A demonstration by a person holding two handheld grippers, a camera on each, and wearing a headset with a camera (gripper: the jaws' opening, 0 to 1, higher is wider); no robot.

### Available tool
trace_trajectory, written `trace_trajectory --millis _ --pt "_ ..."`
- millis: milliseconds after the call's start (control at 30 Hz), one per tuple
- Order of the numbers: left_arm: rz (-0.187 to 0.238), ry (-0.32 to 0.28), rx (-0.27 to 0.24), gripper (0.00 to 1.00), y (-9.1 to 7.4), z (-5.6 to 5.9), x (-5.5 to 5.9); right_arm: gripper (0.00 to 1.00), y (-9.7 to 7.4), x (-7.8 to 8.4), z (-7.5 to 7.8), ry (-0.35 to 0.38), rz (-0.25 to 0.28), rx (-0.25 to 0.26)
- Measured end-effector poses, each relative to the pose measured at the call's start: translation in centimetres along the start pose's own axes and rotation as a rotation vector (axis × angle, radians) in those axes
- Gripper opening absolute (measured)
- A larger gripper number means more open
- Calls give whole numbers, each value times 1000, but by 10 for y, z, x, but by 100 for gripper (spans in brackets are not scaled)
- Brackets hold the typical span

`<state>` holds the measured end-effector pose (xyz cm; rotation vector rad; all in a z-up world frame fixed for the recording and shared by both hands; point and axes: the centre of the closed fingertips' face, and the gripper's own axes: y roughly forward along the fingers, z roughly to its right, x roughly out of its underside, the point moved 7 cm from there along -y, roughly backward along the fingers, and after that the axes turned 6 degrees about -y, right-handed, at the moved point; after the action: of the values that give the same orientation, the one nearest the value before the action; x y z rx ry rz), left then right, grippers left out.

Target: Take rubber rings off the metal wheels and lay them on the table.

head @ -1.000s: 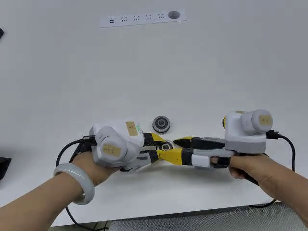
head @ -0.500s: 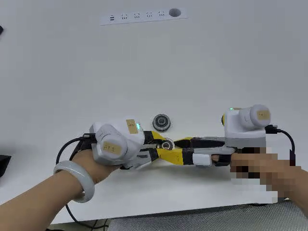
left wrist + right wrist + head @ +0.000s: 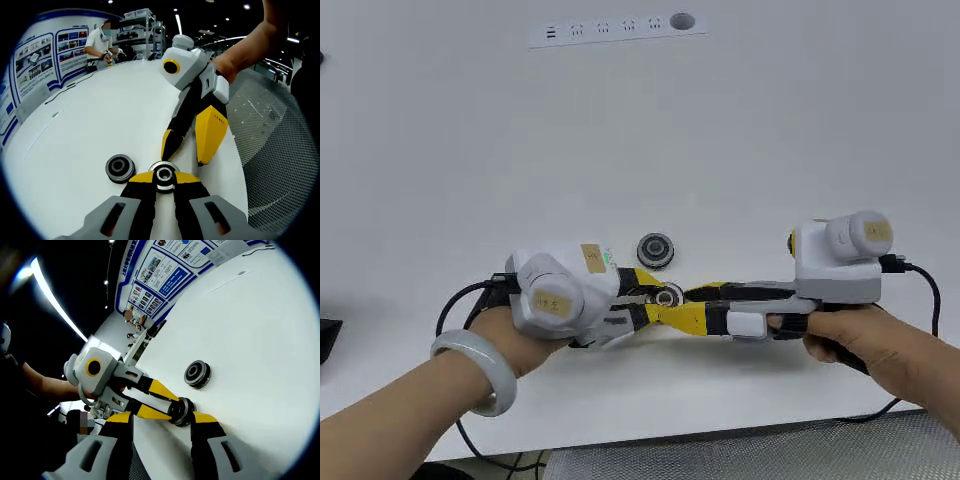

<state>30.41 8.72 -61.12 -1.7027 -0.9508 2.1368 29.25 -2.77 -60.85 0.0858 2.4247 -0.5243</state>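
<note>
A small metal wheel with a dark rubber ring (image 3: 667, 296) is held just above the white table (image 3: 740, 160), my left gripper (image 3: 658, 298) shut on it. In the left gripper view the wheel (image 3: 164, 174) sits between my yellow fingertips. My right gripper (image 3: 680, 304) comes in from the right, open, one jaw on each side of the wheel (image 3: 182, 411); its tip (image 3: 168, 146) touches the wheel's far side. A second wheel (image 3: 656, 250) with its ring lies flat on the table just behind, also in the gripper views (image 3: 120, 168) (image 3: 197, 374).
A white power strip (image 3: 615, 30) lies at the table's far edge. The table's front edge (image 3: 720, 430) runs close below the hands, with cables hanging over it. A dark object (image 3: 326, 345) sits at the far left.
Almost nothing: the right hand has shifted slightly to the right. The left gripper still holds the wheel, and the right jaws stay around it.
</note>
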Motion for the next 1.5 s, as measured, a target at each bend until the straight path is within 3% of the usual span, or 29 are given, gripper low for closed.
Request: trace_trajectory --millis 367,1133,1500 --pt "4 -3 0 13 0 0 0 37 2 0 3 16 -11 18" --pt "5 -1 0 13 0 0 1 6 3 0 25 37 -64 132" --pt "4 0 0 13 0 0 1 2 1 -3 27 72 -77 131"
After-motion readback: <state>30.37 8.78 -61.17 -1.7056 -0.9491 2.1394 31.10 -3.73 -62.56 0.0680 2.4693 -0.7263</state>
